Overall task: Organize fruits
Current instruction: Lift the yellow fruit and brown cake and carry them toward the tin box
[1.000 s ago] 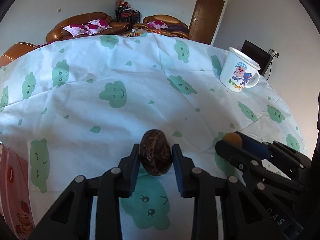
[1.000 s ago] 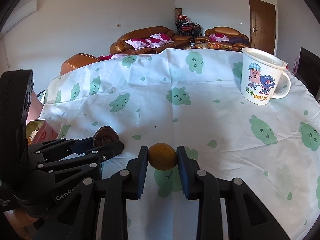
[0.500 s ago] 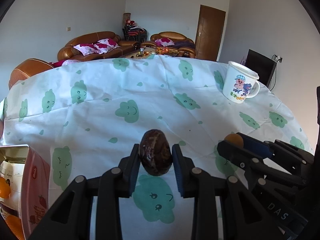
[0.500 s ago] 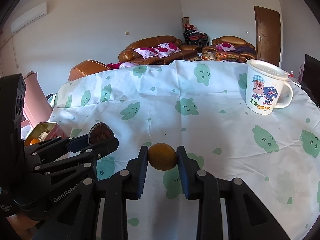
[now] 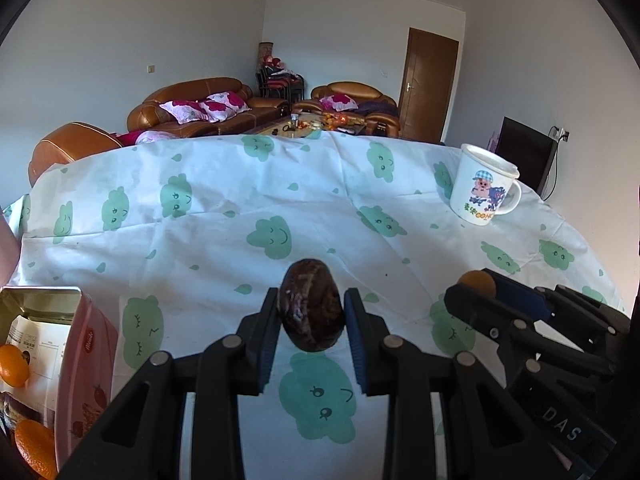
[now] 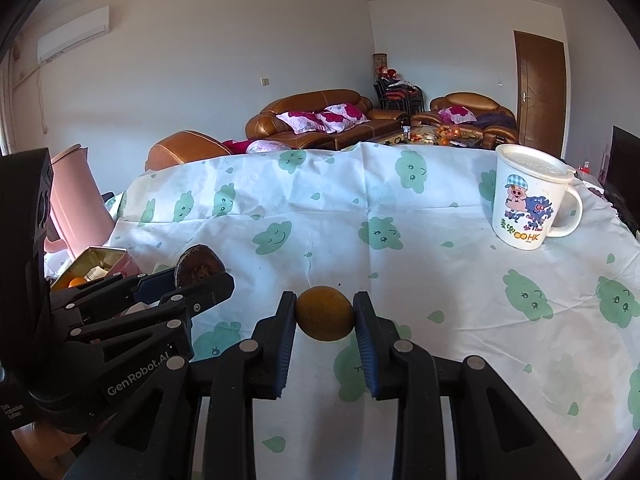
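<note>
My left gripper [image 5: 311, 312] is shut on a dark brown wrinkled fruit [image 5: 311, 308] and holds it above the cloud-print tablecloth [image 5: 280, 208]. My right gripper [image 6: 325, 314] is shut on a small orange fruit [image 6: 325, 313], also held above the cloth. Each gripper shows in the other's view: the right one with its orange fruit [image 5: 477, 283] at the right, the left one with its brown fruit [image 6: 199, 265] at the left. An open pink tin box [image 5: 86, 344] at the left table edge holds oranges [image 5: 13, 364].
A white pig-print mug with a lid [image 6: 528, 196] stands at the far right of the table. Brown sofas [image 5: 192, 104] and a door [image 5: 430, 84] lie beyond the table. A pink container [image 6: 74, 196] stands left of the table.
Both grippers have lifted with their fruits and tilted up, so more of the room shows. The pink tin box with oranges has come into view at the left.
</note>
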